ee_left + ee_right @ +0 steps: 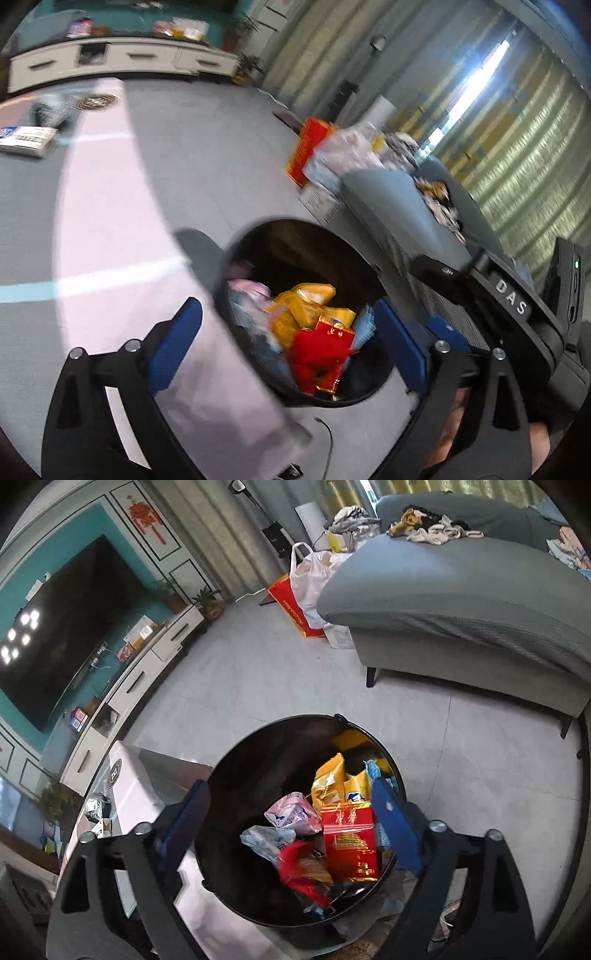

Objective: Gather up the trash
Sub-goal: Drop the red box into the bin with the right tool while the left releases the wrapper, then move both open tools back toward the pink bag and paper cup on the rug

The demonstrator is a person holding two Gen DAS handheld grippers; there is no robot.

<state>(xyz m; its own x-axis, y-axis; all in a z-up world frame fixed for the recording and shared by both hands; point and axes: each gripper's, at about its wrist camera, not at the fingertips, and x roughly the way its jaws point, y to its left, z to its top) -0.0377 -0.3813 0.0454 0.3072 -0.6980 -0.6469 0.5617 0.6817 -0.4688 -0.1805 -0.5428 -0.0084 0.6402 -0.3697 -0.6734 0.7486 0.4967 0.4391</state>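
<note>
A black round trash bin (pixel 255 236) stands on the floor beside the table, holding red, yellow, pink and blue wrappers (pixel 317 332). My left gripper (pixel 291 339) is open and empty above the bin's mouth. In the right wrist view the same bin (pixel 236 753) sits below my right gripper (pixel 291 819), which is open and empty above it. A red packet (pixel 349 843), yellow wrappers (pixel 332 779), a pink wrapper (pixel 293 810) and a pale blue bag (pixel 266 840) lie inside. The right gripper's body (pixel 513 299) shows at the left view's right edge.
A grey sofa (pixel 461 605) with clothes on it stands beyond the bin. A red bag (pixel 291 607) and white plastic bag (pixel 314 576) lie by its end. A white TV cabinet (pixel 147 668) and TV (pixel 66 627) are at left. A table (pixel 110 221) carries a book (pixel 26 138).
</note>
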